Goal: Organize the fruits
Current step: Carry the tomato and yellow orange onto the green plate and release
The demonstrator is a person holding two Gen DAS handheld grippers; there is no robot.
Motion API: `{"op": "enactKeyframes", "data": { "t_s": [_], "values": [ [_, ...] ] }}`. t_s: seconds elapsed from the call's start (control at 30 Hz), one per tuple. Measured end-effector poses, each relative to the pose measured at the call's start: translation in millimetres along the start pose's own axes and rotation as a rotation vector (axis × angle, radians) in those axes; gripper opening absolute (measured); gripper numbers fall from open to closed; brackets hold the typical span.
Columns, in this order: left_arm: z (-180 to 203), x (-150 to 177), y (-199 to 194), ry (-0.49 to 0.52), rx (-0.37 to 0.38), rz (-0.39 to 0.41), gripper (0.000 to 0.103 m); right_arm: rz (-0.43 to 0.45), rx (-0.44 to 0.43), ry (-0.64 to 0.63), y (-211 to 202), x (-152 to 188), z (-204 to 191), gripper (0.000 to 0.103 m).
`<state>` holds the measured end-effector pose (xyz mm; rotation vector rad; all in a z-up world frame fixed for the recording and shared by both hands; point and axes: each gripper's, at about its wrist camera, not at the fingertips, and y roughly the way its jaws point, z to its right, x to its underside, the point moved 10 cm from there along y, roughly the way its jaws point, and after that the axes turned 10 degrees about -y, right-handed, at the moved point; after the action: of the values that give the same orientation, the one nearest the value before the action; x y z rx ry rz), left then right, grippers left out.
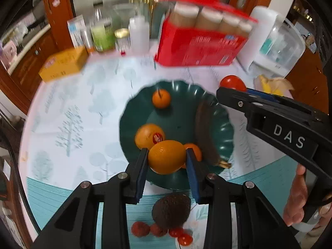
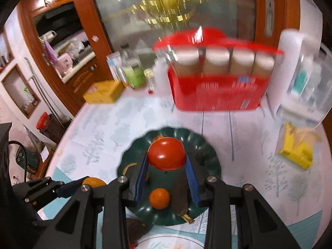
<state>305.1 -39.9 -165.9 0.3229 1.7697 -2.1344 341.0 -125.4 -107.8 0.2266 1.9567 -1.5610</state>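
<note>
The left gripper (image 1: 167, 157) has its two blue pads squeezed tight on an orange (image 1: 167, 156). It holds the orange up over the near edge of the green plate (image 1: 178, 122). The right gripper (image 2: 167, 159) is clamped on a red tomato (image 2: 166, 153), and it holds the tomato over the middle of that same plate. In the left view you can see the right gripper coming in from the side, with a person's hand (image 1: 298, 197) on its handle.

Some fruit is already on the plate. There is a small orange (image 1: 161, 99) at the far side, a bigger orange with a red sticker (image 1: 148, 136), one more orange partly hidden behind the left pad, and a very dark banana (image 1: 204, 132) lying along one side.

So I think the job is about halfway done. The orange and the tomato are both in the air and not put down yet.

More things wait on the tablecloth (image 1: 68, 108), near the plate. There is a dark avocado (image 1: 171, 210), some little red berries (image 1: 141, 228) and small red tomatoes (image 1: 182, 236). They probably go next.

At the back of the table stand a red box (image 1: 199, 45) and a yellow box (image 1: 63, 64). The pictures are blurry.
</note>
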Motion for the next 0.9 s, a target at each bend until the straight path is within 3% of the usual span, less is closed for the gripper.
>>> {"op": "enactKeyframes", "data": {
  "t_s": [0.23,0.43,0.47,0.53,0.57,0.9],
  "values": [
    [-6.9,17.8,57.9,-0.032,0.01,-0.088,0.034,-0.092,-0.018,0.021,64.4,27.2,3.6,0.036],
    [-8.1,21.6,76.2,-0.024,0.004,-0.116,0.035,-0.127,-0.04,0.006,87.5,32.5,-4.8,0.037],
    [-7.6,21.6,76.4,-0.024,0.006,-0.119,0.037,-0.129,-0.042,0.001,89.6,32.6,-6.6,0.037],
    [-8.2,21.7,76.3,-0.028,0.009,-0.118,0.057,-0.139,-0.05,-0.019,94.3,33.6,-10.7,0.037],
    [-8.9,20.6,74.5,-0.033,0.006,-0.108,0.061,-0.143,-0.054,-0.028,95.9,34.5,-12.7,0.037],
    [-16.8,18.7,57.3,-0.048,-0.018,-0.071,0.067,-0.119,-0.093,0.011,86.7,33.4,-12.5,0.049]
  ]
}}
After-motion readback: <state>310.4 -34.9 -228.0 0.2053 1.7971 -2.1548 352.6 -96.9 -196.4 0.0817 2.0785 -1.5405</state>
